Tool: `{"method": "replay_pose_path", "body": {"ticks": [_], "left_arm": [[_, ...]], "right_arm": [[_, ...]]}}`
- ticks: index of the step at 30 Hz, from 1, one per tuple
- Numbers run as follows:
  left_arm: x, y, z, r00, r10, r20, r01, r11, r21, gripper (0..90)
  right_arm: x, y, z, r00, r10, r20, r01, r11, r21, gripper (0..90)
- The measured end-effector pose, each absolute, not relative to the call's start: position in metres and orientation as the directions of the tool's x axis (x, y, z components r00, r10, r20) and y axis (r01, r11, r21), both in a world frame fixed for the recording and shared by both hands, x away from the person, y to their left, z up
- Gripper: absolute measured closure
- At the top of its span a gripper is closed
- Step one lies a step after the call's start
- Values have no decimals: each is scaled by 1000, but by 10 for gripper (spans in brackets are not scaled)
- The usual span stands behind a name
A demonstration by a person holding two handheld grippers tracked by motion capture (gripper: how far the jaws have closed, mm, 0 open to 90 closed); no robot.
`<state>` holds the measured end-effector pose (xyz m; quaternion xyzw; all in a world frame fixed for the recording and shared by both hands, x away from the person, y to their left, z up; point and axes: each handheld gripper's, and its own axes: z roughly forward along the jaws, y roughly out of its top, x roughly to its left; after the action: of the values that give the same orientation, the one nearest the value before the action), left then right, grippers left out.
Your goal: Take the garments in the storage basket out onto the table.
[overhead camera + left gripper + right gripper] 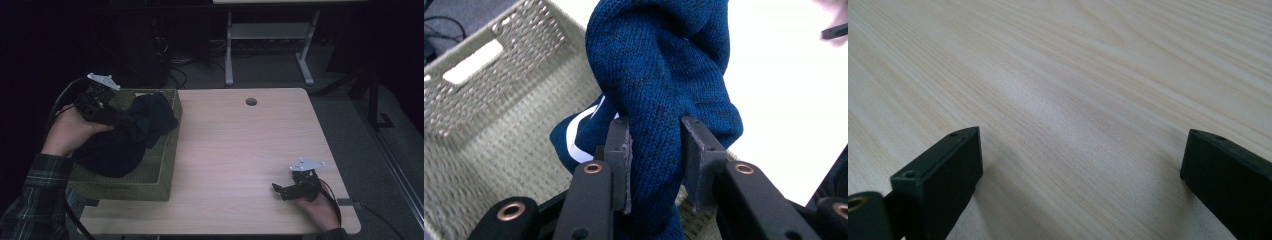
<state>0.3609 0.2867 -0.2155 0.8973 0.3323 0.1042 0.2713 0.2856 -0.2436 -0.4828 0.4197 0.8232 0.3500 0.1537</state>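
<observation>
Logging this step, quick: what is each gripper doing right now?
Left gripper: shut on the dark blue knitted garment, over the woven green basket.
Right gripper: open, holding nothing, over the light wooden table.

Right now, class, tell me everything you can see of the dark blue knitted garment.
The dark blue knitted garment is a soft, bunched fabric with a white stripe lower down. The left gripper is shut on a thick fold of it. It drapes partly inside the green woven basket, one end hanging over the rim beside the wooden table.
</observation>
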Motion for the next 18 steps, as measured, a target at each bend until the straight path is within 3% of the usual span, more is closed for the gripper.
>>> {"method": "replay_pose_path", "body": {"ticks": [18], "left_arm": [[359,233,-182,824,567,3,460,-671,582,680]], "right_arm": [[286,-244,-483,-601,798,40,583,403,705,29]]}}
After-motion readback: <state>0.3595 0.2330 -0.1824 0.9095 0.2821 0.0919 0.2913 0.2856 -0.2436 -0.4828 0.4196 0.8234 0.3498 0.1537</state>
